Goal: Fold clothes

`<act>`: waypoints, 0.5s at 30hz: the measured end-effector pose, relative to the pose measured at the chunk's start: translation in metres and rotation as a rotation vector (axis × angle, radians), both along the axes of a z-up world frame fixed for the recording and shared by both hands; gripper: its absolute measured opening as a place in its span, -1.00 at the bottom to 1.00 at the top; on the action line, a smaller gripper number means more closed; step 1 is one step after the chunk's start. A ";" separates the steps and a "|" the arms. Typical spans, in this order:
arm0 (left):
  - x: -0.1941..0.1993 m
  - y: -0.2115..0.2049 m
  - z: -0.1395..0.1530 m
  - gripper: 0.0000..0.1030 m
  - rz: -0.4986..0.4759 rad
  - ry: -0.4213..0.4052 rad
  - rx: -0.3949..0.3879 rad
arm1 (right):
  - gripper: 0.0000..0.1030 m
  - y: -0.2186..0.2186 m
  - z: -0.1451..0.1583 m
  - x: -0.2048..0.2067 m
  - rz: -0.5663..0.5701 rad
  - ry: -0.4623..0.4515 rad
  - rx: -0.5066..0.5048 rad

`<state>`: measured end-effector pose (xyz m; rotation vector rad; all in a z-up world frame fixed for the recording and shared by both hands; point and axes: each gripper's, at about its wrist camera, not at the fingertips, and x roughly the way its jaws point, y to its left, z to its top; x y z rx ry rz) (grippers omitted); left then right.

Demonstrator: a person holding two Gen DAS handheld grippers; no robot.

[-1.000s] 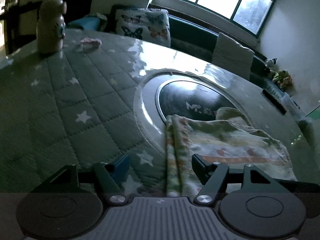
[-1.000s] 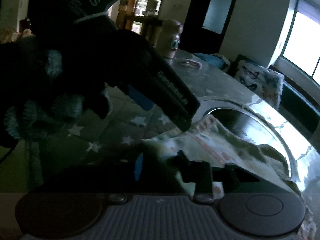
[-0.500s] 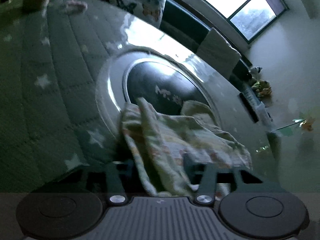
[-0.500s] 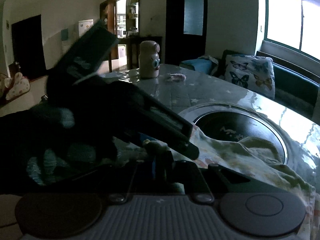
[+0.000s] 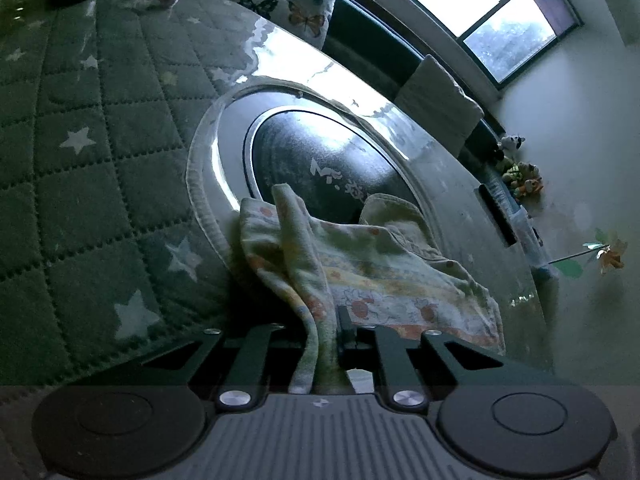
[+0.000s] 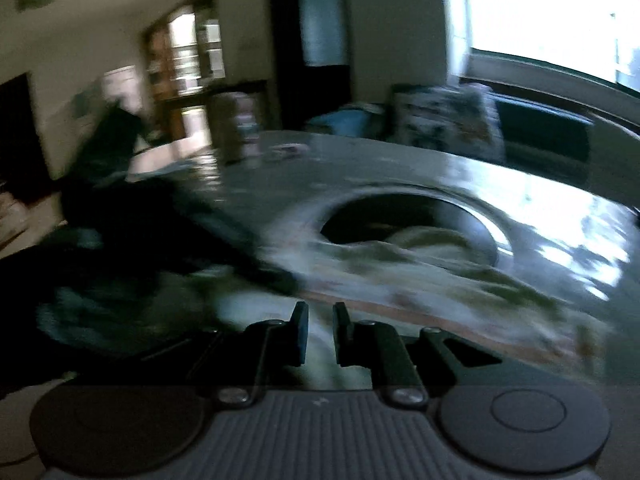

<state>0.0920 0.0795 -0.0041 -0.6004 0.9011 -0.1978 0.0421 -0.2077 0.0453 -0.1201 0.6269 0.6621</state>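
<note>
1. The left gripper [image 5: 324, 332] is closed on a bunched fold of the cloth [image 5: 372, 276]; the fabric runs down between its jaws toward the camera.
2. The cloth is pale with a small orange-and-yellow print. It lies rumpled on the table [image 5: 80, 152], partly over the rim of a round dark inset [image 5: 316, 164] with white lettering.
3. From the pinched fold, the cloth spreads away to the right, its far edge lying crumpled on the inset.
4. The table wears a green quilted cover [image 5: 60, 208] with white stars under a glossy sheet.
5. The right wrist view is heavily blurred. The right gripper [image 6: 320, 332] has its jaws narrow, with pale fabric showing in the slim gap; I cannot tell whether they actually pinch it.
6. In that view the cloth [image 6: 420, 264] stretches across the near side of the inset [image 6: 400, 216], and a dark shape on the left is too blurred to name.
7. A butterfly cushion [image 5: 288, 0] sits beyond the table's far edge, below a bright window [image 5: 480, 4].
</note>
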 end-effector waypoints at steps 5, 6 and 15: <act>-0.001 0.000 0.001 -0.73 -0.005 -0.006 0.012 | -0.77 -0.043 -0.017 0.038 -0.199 0.026 -0.030; -0.001 0.000 0.000 -0.73 -0.007 -0.007 0.014 | -0.76 -0.050 -0.021 0.045 -0.230 0.033 -0.039; 0.000 -0.005 0.002 -0.73 -0.017 -0.016 0.052 | -0.36 -0.091 -0.040 0.075 -0.417 0.021 -0.076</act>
